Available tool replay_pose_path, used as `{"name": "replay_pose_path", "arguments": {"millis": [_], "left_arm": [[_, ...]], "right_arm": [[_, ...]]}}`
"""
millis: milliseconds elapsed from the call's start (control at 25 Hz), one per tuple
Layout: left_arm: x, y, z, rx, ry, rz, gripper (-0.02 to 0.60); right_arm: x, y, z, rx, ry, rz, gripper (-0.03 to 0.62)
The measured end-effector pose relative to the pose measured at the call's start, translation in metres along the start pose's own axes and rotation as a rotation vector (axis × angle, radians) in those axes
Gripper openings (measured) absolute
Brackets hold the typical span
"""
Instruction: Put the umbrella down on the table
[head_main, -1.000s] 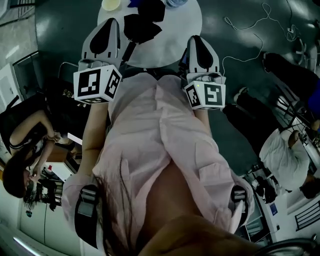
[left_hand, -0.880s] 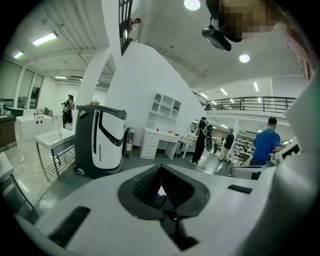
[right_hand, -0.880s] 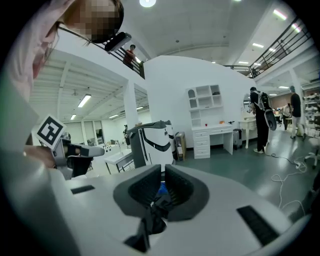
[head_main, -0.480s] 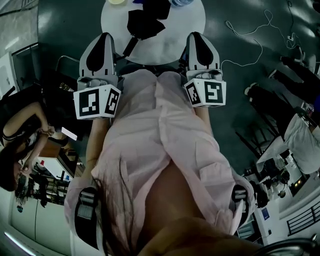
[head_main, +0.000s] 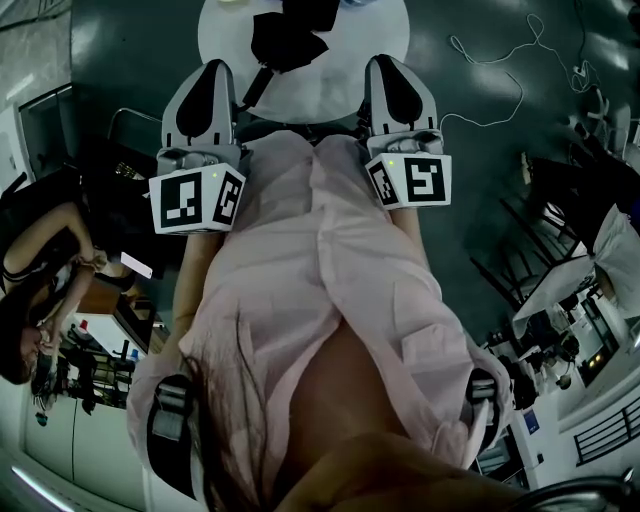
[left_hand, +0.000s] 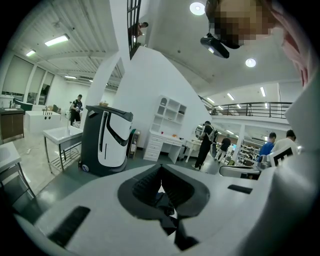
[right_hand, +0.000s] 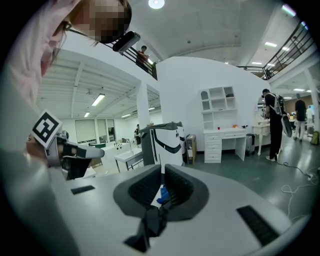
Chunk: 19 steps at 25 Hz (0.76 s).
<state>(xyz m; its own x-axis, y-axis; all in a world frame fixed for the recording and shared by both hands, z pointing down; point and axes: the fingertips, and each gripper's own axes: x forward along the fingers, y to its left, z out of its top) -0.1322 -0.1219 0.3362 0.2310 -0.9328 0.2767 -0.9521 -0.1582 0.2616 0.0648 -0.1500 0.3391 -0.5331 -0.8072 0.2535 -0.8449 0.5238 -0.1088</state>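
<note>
The black umbrella (head_main: 288, 40) lies folded on the round white table (head_main: 370, 40) at the top of the head view, its strap trailing toward the near rim. My left gripper (head_main: 208, 62) hovers at the table's near left edge, beside the umbrella and apart from it, shut with nothing held. The right gripper (head_main: 385, 58) is at the near right edge, its jaws also together. In the left gripper view the umbrella's black fabric (left_hand: 167, 215) shows below the shut jaws of the left gripper (left_hand: 161, 167). Under the right gripper (right_hand: 163, 167), the right gripper view shows the umbrella (right_hand: 150, 222) again.
A white cable (head_main: 500, 60) snakes over the dark floor right of the table. A seated person (head_main: 40, 270) and cluttered desks (head_main: 560, 320) flank me. A white and black machine (left_hand: 105, 140) stands beyond the table. A small blue item (right_hand: 162, 195) lies on the table.
My left gripper has drawn back a little from the table's left edge toward my body. The right gripper has barely moved. Both stay shut.
</note>
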Motion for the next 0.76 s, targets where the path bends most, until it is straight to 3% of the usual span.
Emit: {"name": "replay_pose_path", "arguments": {"millis": [760], "left_arm": [[0.005, -0.010, -0.002, 0.005, 0.016, -0.029, 0.020]], "right_arm": [[-0.005, -0.003, -0.001, -0.004, 0.009, -0.011, 0.041]]}}
